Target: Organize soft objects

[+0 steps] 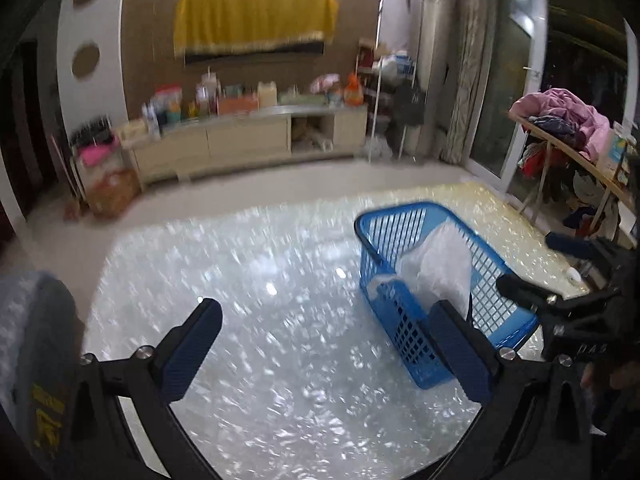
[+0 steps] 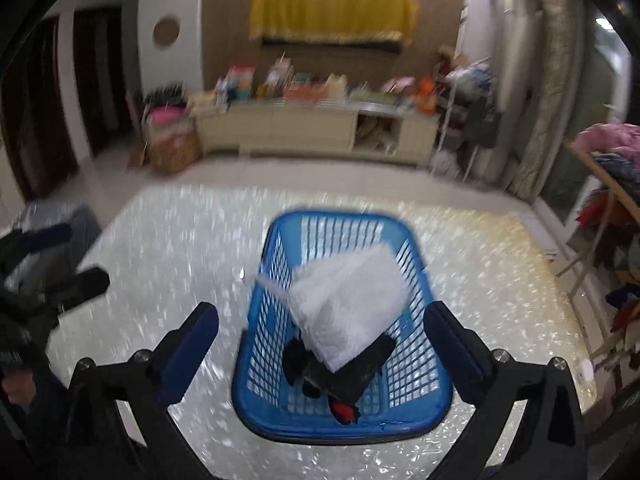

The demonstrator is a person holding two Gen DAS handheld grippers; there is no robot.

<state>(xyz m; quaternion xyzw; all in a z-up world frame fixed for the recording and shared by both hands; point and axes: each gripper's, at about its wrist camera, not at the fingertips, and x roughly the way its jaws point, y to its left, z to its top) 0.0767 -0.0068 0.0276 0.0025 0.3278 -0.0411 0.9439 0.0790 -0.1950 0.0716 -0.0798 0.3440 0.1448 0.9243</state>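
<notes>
**A:** While both views are smeared, the right gripper (image 2: 320, 344) is clear enough: jaws spread wide, nothing between the pads, hanging above the near end of the blue basket (image 2: 424, 280).

**B:** Left gripper (image 1: 326, 346)?

**A:** Also spread wide, empty, over bare shiny table (image 1: 248, 280). The basket sits off to its right, partly behind its right finger (image 1: 460, 344).

**B:** Where is the soft stuff?

**A:** Inside the basket. A white folded cloth (image 2: 352, 300) lies tilted across the middle, one corner poking over the left rim. Under its near edge is a dark item (image 2: 340, 372), black with a red bit; cannot tell what it is.

**B:** Basket position on the table?

**A:** Toward the right side, well short of the far edge. From the left wrist view the right gripper's black fingers show beside the basket's right rim, apart from it.

**B:** Anything else on the table?

**A:** A grey-white bundle (image 1: 32, 340) at the near left corner, blurred.

**B:** Farther back?

**A:** Pale floor, then a low beige cabinet (image 1: 248, 136) crowded with bottles and boxes, a yellow cloth (image 1: 256, 16) draped on the wall above it. On the right, a wooden rack (image 1: 560, 148) heaped with a pink garment and other clothes.
</notes>
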